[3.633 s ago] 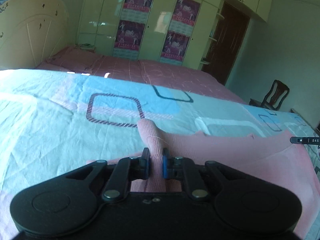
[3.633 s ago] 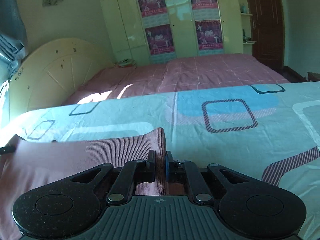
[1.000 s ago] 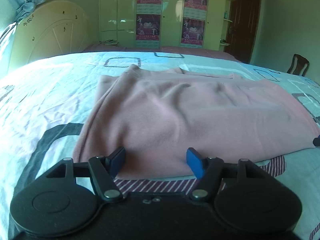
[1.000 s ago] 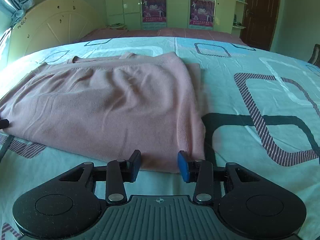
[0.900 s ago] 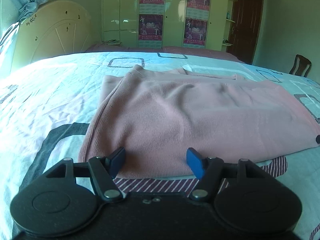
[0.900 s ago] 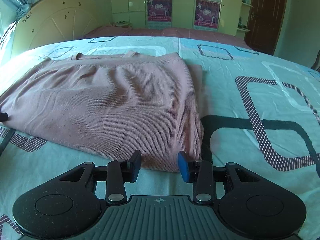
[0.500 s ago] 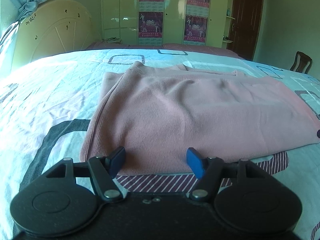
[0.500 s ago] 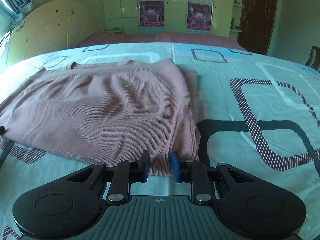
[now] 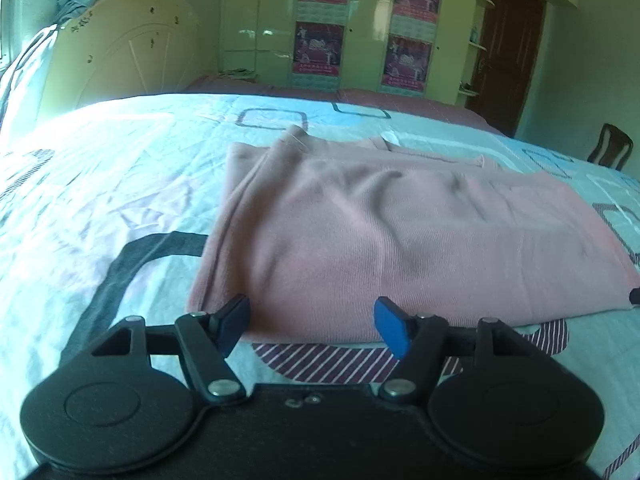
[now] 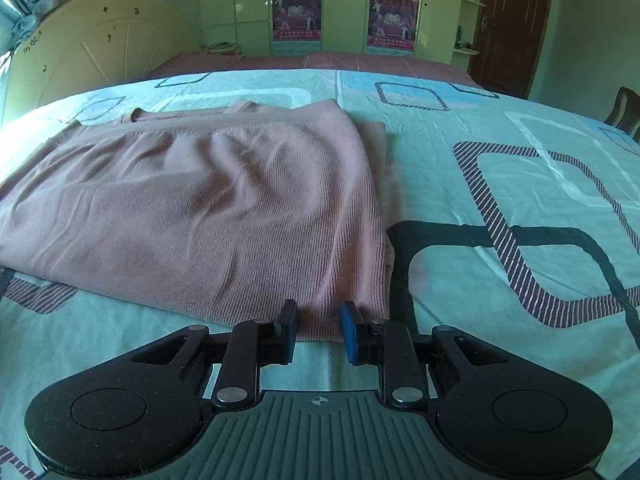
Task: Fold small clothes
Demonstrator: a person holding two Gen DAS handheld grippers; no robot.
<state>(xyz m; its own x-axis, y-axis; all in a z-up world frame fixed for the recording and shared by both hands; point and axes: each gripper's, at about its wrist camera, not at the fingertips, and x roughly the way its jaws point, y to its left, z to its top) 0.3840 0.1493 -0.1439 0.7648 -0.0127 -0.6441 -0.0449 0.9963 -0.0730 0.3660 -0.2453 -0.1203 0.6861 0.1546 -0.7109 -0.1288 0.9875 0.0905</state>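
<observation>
both grippers, left and right, gape at the folded pink garment's near edge.

We see a matt, fine-ribbed knit top lying on a smooth, lightly creased cotton-like sheet. Both tongs look matt black plastic with metal rivets. Far off, the wardrobe shines glossy; the door looks dark wood.

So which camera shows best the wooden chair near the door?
The left wrist view: the wooden chair shows its whole curved back beyond the bed. In the right wrist view it is cut by the picture's edge.
</observation>
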